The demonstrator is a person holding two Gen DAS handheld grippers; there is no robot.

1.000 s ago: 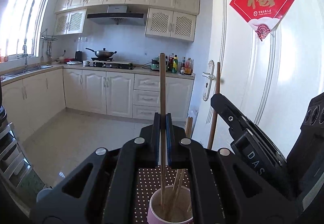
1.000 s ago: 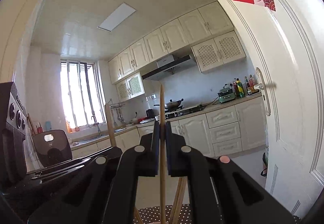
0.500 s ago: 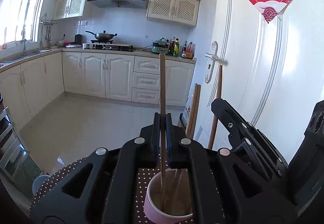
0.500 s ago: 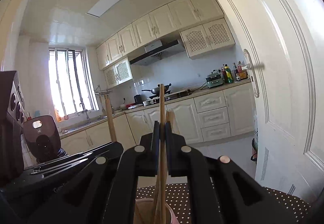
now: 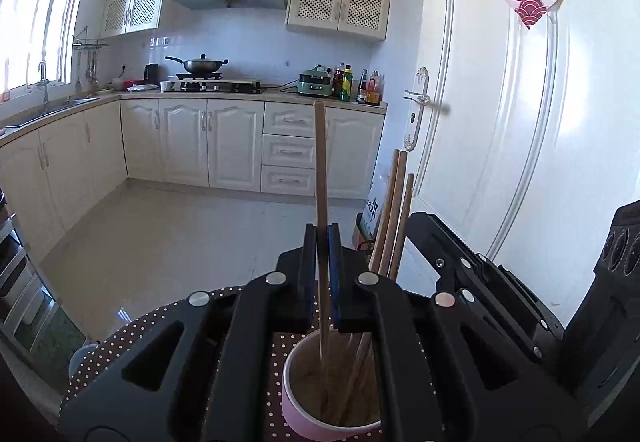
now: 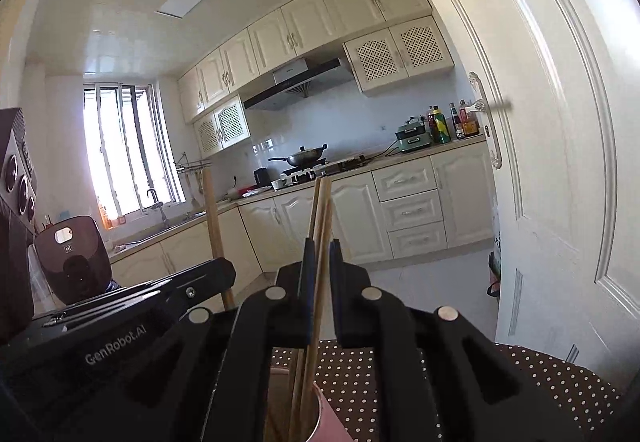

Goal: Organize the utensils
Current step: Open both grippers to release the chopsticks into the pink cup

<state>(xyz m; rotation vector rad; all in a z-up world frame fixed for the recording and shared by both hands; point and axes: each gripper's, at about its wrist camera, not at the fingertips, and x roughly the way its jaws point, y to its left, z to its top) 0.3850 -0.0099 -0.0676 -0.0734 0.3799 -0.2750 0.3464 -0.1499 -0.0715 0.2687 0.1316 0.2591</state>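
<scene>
A pink cup [image 5: 296,402] stands on a brown polka-dot cloth [image 6: 540,374] just under both grippers. My left gripper [image 5: 322,238] is shut on an upright wooden chopstick [image 5: 320,162] whose lower end reaches into the cup. Several other chopsticks [image 5: 394,210] lean in the cup to its right. In the right wrist view my right gripper [image 6: 322,250] sits over the cup rim [image 6: 328,422]. Its jaws are opening, and a chopstick [image 6: 322,210] leans loosely between them, its foot in the cup. The left gripper's body [image 6: 120,322] and its chopstick [image 6: 212,210] show at the left.
A white door [image 5: 520,162] with a handle stands close on the right. A black appliance [image 5: 624,282] is at the far right and a dark rice cooker [image 6: 72,262] at the left. Beyond the table edge lie the kitchen floor and cabinets.
Both grippers have sunk toward the cup, pushing their chopsticks deeper into it. The right gripper's jaws have parted slightly and its chopstick now leans instead of standing straight.
</scene>
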